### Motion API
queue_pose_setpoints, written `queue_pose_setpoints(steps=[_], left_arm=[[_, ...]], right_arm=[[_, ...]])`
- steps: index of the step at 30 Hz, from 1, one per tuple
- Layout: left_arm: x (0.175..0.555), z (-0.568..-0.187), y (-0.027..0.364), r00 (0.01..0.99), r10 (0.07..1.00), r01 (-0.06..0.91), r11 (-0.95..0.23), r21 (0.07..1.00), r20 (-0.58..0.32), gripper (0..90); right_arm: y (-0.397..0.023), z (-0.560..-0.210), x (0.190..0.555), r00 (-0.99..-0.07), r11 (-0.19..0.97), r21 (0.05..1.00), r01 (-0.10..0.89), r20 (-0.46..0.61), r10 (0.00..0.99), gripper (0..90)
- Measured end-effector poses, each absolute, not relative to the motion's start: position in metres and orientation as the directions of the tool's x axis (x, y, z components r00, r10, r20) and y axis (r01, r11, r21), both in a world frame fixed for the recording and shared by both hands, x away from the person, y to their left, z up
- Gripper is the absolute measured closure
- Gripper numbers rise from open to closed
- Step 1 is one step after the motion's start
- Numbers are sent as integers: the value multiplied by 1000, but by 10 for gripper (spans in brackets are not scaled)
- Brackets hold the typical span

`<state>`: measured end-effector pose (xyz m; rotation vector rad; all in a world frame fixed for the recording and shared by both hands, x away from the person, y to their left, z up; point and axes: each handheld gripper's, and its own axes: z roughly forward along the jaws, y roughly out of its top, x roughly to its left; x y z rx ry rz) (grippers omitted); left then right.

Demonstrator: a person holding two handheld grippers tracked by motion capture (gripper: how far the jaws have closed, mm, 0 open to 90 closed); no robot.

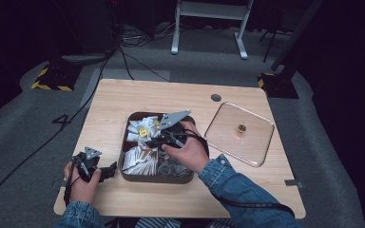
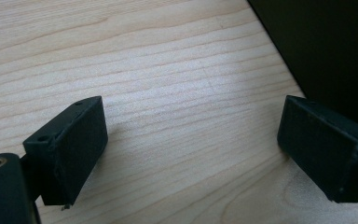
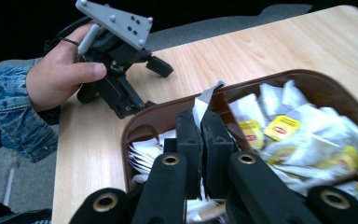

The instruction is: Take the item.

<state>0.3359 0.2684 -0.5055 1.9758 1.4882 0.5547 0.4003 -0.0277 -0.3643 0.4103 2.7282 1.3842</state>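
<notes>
A brown tray (image 1: 124,142) stands at the table's middle, divided into compartments and full of white sachets and yellow-labelled tea bags (image 3: 279,127). My right gripper (image 1: 148,142) reaches into it from the right, over the left compartments. In the right gripper view its jaws (image 3: 200,126) are shut on a thin white sachet (image 3: 206,97) that sticks up between them. My left gripper (image 1: 111,169) rests on the table just left of the tray's near corner. Its jaws (image 2: 191,149) stand wide open over bare wood, with the tray's dark wall (image 2: 326,46) beside them.
A clear square lid (image 1: 261,137) with a gold knob (image 1: 241,128) lies on the table to the right of the tray. A round cable hole (image 1: 216,97) sits near the far edge. Bare wood lies behind and left of the tray.
</notes>
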Motion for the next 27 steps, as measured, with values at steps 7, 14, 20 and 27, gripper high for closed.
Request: queue_pose_setpoints(steps=[7,14,20,27], left_arm=[[336,-506,268,285,958,709,-193,679,-24,87],[335,-506,268,287,958,708,-194,679,-26,87],[336,-506,268,289,957,710,-195,676,-27,80],[336,-506,268,295,955,708,-200,677,-26,80]], right_arm=[[-58,-351,403,-952,547,807,224,62,298,880],[-82,-343,403,-941,524,819,236,59,332,881],[-101,-338,403,-929,500,830,248,56,366,880],[-131,-336,404,-906,494,826,274,49,421,880]])
